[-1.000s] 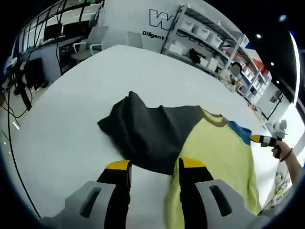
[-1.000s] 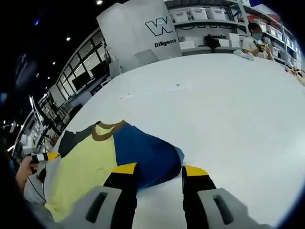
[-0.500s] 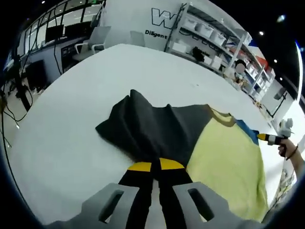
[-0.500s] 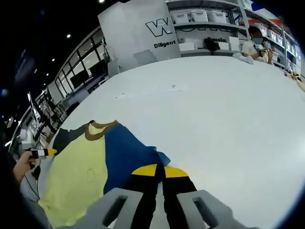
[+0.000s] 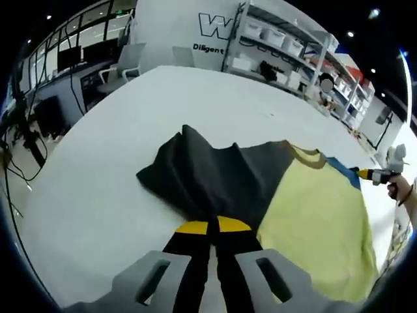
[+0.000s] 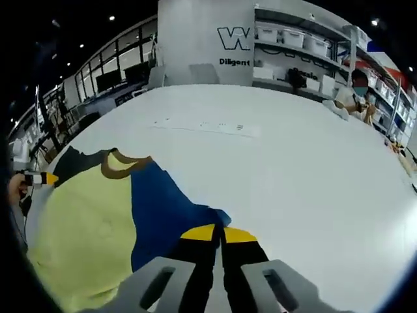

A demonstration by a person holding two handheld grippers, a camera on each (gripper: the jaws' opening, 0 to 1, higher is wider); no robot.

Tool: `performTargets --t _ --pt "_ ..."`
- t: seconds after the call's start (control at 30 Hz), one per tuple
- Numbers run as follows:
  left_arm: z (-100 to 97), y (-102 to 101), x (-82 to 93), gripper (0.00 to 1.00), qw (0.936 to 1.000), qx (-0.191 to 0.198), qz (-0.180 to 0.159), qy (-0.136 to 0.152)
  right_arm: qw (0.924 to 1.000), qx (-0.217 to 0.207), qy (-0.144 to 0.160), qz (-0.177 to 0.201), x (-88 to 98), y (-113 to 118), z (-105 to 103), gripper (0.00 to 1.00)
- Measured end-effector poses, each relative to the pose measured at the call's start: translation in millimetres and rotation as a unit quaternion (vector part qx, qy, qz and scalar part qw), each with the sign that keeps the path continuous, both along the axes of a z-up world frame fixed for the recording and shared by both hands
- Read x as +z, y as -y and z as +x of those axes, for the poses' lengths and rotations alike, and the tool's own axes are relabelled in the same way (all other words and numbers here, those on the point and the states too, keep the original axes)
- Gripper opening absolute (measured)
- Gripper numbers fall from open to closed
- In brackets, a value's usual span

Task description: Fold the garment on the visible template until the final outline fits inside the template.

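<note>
A shirt lies spread on the white table (image 5: 85, 176). It has a dark grey sleeve (image 5: 195, 173), a yellow body (image 5: 313, 222), a brown collar (image 5: 307, 156) and a blue sleeve (image 6: 159, 205). My left gripper (image 5: 213, 225) is shut on the near edge of the dark grey sleeve. My right gripper (image 6: 218, 232) is shut on the end of the blue sleeve. The right gripper (image 5: 362, 173) also shows past the shirt in the left gripper view, held by a hand. In the right gripper view the left gripper (image 6: 45, 177) sits at the far left, beyond the yellow body (image 6: 78, 215).
A faint line of printed marks (image 6: 205, 126) runs across the table beyond the shirt. Shelves with white bins (image 5: 287, 49) and office chairs (image 5: 127, 62) stand behind the table. A person (image 6: 359, 91) sits at the back right. Cables hang off the table's left side (image 5: 16, 163).
One second ago both grippers stood open at the sleeve edges; since then each has shut on its sleeve. Both views have shifted slightly since half a second ago.
</note>
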State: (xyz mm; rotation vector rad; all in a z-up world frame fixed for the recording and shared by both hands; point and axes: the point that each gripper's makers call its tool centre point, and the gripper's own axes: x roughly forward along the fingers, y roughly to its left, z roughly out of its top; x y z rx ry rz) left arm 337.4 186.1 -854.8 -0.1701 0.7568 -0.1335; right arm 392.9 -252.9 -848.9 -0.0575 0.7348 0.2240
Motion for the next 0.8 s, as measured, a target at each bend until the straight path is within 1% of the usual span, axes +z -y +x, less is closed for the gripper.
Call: performTargets --t 0.07,0.1,0.13,0.17,0.27,0.33,0.37,0.43,0.6,0.73,0.8 --pt "0.2 -0.1 -0.6 0.02 1.0 0.0 -0.002 0.0 0.9988 -0.02 0.001 0.045 4.4 -4.8 -0.7 0.01" --pt "0.6 -0.1 -1.1 0.02 1.0 0.004 -0.007 -0.001 0.998 -0.031 -0.003 0.055 5.5 -4.1 -2.5 0.05" --pt "0.7 -0.2 -1.4 0.02 0.9999 0.004 -0.009 -0.001 0.9977 -0.036 0.0 0.058 7.5 -2.8 -3.1 0.09" --pt "1.0 0.1 -1.9 0.02 0.9999 0.004 -0.01 -0.001 0.9981 -0.031 0.009 0.053 10.8 -2.5 -4.9 0.14" --pt "2.1 0.9 -2.5 0.02 1.0 0.001 -0.008 0.001 0.998 -0.025 0.008 0.058 12.2 -8.1 -13.7 0.16" --pt "3.2 1.1 -3.0 0.02 1.0 0.0 -0.009 0.001 0.9977 -0.024 0.003 0.063 11.3 -11.0 -20.8 0.2" --pt "3.9 1.4 -3.2 0.02 0.9999 -0.001 -0.011 0.001 0.9976 -0.025 0.002 0.064 11.0 -11.4 -22.3 0.24" --pt "4.6 1.1 -3.7 0.02 0.9999 -0.001 -0.014 0.001 0.9971 -0.022 -0.005 0.072 9.0 -16.9 -32.8 0.28" --pt "5.1 1.6 -4.2 0.02 0.9998 0.003 -0.019 0.0 0.9977 -0.01 -0.009 0.067 5.7 -23.8 -47.5 0.27" --pt "5.6 1.5 -4.9 0.02 0.9997 0.008 -0.023 -0.001 0.9972 -0.007 -0.017 0.073 1.1 -28.8 -55.1 0.29" --pt "5.8 1.5 -5.0 0.02 0.9997 0.008 -0.024 -0.001 0.9977 0.0 -0.021 0.065 -1.6 -30.6 -58.7 0.29"
